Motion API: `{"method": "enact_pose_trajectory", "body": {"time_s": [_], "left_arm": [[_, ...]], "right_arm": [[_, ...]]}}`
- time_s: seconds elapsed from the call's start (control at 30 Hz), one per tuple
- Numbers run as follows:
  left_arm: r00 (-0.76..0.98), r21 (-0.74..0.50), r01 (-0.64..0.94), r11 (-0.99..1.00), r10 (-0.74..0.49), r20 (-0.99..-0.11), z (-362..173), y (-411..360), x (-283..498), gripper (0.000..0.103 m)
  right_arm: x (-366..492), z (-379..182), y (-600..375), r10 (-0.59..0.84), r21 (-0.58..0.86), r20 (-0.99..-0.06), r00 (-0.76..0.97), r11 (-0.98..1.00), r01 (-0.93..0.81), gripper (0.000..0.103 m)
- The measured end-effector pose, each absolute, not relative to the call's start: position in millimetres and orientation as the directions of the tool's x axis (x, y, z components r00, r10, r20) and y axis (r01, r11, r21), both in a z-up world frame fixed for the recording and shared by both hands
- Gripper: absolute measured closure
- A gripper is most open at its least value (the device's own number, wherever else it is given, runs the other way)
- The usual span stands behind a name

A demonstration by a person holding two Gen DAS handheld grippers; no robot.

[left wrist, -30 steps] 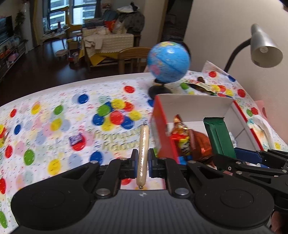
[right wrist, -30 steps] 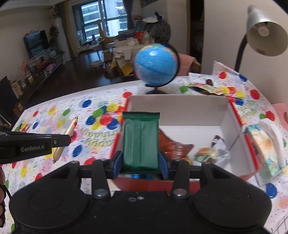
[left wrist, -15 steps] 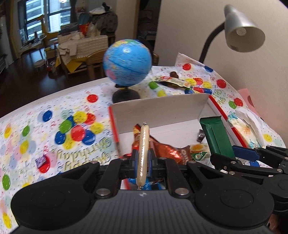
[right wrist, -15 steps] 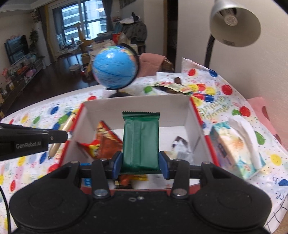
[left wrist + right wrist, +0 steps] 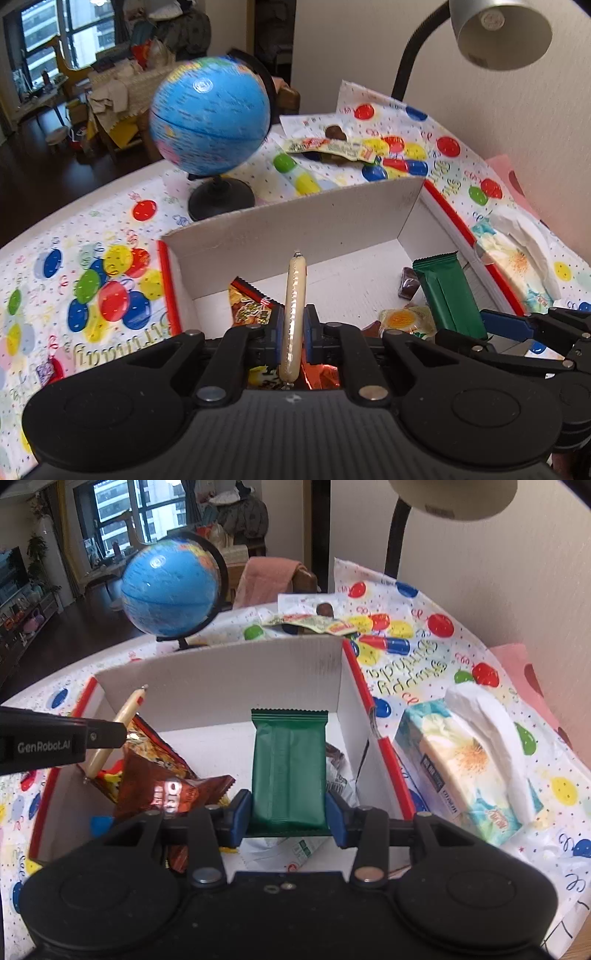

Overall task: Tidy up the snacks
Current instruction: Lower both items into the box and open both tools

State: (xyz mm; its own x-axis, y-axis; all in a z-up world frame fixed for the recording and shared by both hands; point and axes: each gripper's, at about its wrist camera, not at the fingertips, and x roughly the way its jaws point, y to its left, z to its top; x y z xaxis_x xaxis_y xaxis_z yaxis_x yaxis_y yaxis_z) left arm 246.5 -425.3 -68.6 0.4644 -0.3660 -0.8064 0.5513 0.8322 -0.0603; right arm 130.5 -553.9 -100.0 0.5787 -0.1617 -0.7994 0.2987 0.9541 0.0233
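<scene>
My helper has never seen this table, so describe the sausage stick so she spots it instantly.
Find the white box with red edges below the globe. Over its left side, the left gripper holds the sausage stick: thin, pale, rod-shaped, unlike the flat packets.

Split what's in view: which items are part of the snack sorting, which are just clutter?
Job:
- sausage stick in left gripper
- green wrapper bar in right gripper
- white box
- chip bag in the box

Clutter:
- globe
- lamp
- tissue pack
</scene>
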Motion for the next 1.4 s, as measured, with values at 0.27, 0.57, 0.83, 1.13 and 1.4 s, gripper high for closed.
{"method": "enact_pose_trajectory", "body": {"time_s": [0.27,0.57,0.83,1.13,1.4], "left_arm": [[0.436,-0.058,0.55,0.833,-0.345,-0.831,-87.8,-432.6,266.2,0.093],[0.414,-0.042,0.55,0.834,-0.316,-0.853,-99.0,-436.0,276.8,0.093],[0.398,-0.064,0.543,0.837,-0.324,-0.858,-98.5,-431.8,271.7,0.092],[0.39,-0.098,0.537,0.838,-0.349,-0.852,-87.2,-418.5,260.4,0.087],[0.413,-0.13,0.523,0.842,-0.384,-0.826,-64.9,-400.7,243.4,0.076]], "right_arm": [[143.8,-119.9,-553.3,-0.152,0.012,-0.828,0.54,0.958,0.288,0.061],[151.5,-131.7,-551.2,-0.141,0.013,-0.849,0.508,0.957,0.288,0.061],[149.1,-128.1,-547.1,-0.137,0.012,-0.851,0.508,0.96,0.28,0.059],[138.0,-111.9,-539.7,-0.126,0.026,-0.832,0.541,0.964,0.264,0.048],[124.6,-85.7,-529.5,-0.125,0.026,-0.797,0.591,0.97,0.241,0.041]]}}
